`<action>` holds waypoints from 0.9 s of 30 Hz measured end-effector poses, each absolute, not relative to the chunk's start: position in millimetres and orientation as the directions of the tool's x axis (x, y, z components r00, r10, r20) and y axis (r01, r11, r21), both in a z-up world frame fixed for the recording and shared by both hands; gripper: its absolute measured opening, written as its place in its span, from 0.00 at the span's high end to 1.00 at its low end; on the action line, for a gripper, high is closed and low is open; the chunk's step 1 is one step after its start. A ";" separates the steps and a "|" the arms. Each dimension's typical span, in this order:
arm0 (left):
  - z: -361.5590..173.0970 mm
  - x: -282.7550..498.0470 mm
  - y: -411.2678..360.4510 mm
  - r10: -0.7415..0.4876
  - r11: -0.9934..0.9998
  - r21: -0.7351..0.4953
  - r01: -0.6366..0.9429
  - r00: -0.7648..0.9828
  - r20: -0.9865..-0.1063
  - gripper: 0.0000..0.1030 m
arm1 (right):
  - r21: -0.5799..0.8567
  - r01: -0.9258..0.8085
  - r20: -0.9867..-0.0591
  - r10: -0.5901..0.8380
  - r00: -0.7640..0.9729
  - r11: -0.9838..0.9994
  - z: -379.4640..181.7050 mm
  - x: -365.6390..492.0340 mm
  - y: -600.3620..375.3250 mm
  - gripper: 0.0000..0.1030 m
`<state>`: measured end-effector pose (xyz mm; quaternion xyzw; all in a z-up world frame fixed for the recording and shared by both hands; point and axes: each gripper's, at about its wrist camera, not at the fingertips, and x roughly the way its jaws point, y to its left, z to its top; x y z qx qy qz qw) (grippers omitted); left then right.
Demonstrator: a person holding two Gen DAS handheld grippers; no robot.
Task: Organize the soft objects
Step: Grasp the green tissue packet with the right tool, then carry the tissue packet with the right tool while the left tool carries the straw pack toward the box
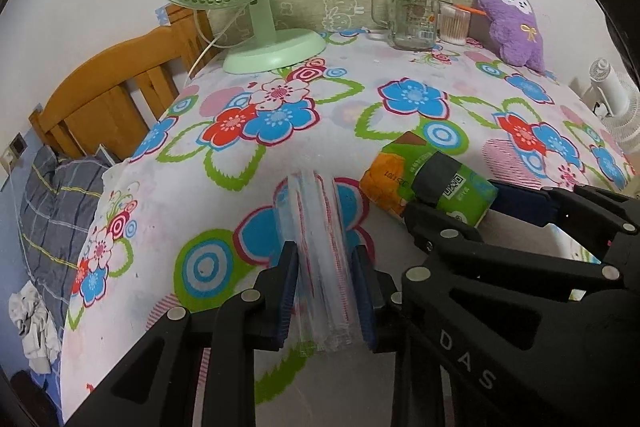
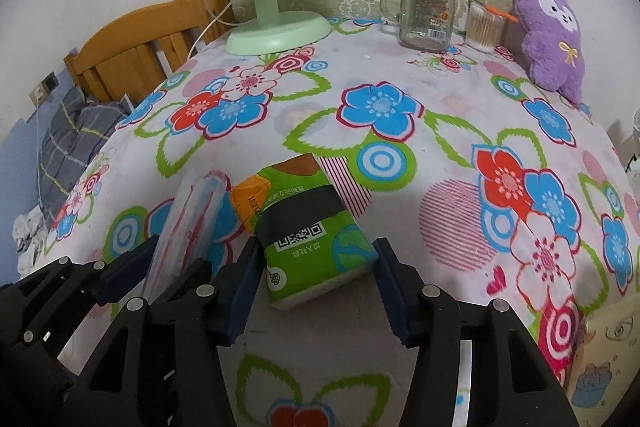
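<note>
Fingers of left gripper (image 1: 326,291) pinch a clear bag (image 1: 320,247); right gripper (image 2: 316,291) fingers straddle the tissue pack (image 2: 312,243), spread.

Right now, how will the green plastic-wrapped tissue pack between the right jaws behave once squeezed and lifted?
The green plastic-wrapped tissue pack probably dents under the right gripper: rounded, pillowy corners. Its glossy film may slip. Likely light, and its flat sides shouldn't roll.

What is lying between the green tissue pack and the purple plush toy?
Nothing: only bare flowered cloth lies between the tissue pack and the plush toy, as the right wrist view shows.
</note>
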<state>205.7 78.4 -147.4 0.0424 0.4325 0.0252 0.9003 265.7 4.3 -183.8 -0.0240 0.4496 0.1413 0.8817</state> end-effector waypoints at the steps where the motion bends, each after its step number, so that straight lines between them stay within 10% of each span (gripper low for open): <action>1: -147.2 203.9 77.7 0.078 0.995 0.095 -0.007 0.624 -0.777 0.75 | 0.085 -0.266 -0.801 0.225 0.555 0.960 -183.6 263.4 3.1 0.44; 27: -112.9 152.1 53.5 0.036 0.999 0.046 -0.003 0.667 -0.744 0.82 | 0.090 -0.239 -0.763 0.221 0.607 0.967 -145.6 203.7 -24.0 0.45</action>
